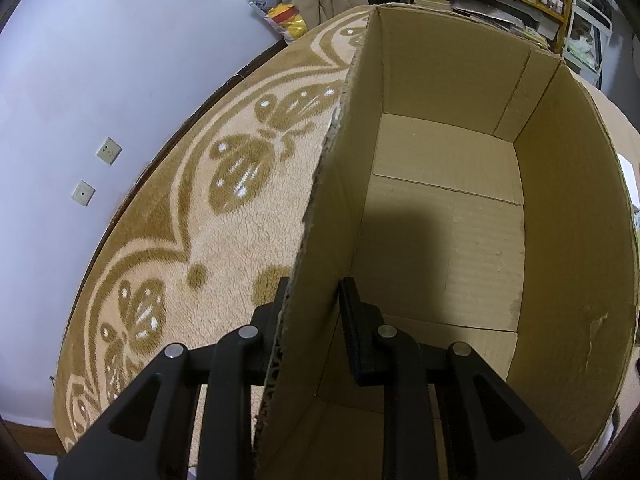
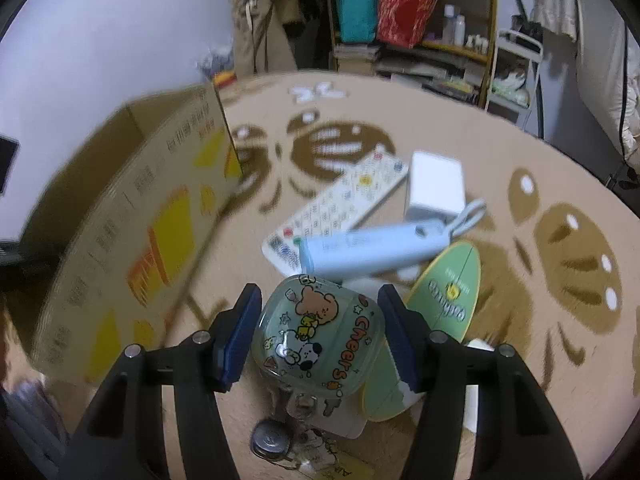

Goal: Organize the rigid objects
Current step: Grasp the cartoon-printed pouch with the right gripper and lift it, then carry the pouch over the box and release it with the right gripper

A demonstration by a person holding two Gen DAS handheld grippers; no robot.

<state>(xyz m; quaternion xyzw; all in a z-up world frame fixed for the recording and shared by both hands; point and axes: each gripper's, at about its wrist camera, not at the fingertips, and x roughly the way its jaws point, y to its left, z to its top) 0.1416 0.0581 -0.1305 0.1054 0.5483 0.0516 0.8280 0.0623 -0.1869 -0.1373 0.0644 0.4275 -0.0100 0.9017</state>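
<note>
While the left gripper (image 1: pixel 312 300) stays out of the sorting, clenched on the near wall of the open brown cardboard box (image 1: pixel 568 216), whose floor at frame centre lies bare, the right gripper (image 2: pixel 318 334) grasps the translucent green cartoon-printed case (image 2: pixel 320 332) at lower centre. Beyond it the pale blue tube (image 2: pixel 372 246), white remote (image 2: pixel 336 208) and white block (image 2: pixel 436 188) lie unsorted on the carpet, so I judge the task barely begun.

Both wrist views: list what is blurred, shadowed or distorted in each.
Left wrist view: sharp; fisheye bends the brown cardboard box walls and the beige patterned carpet; a dark shadow lies on the box floor. Right wrist view: motion blur smears the box's printed side and the carpet pattern at left; the green cartoon-printed case between the right hand-held gripper fingers stays crisp.
</note>
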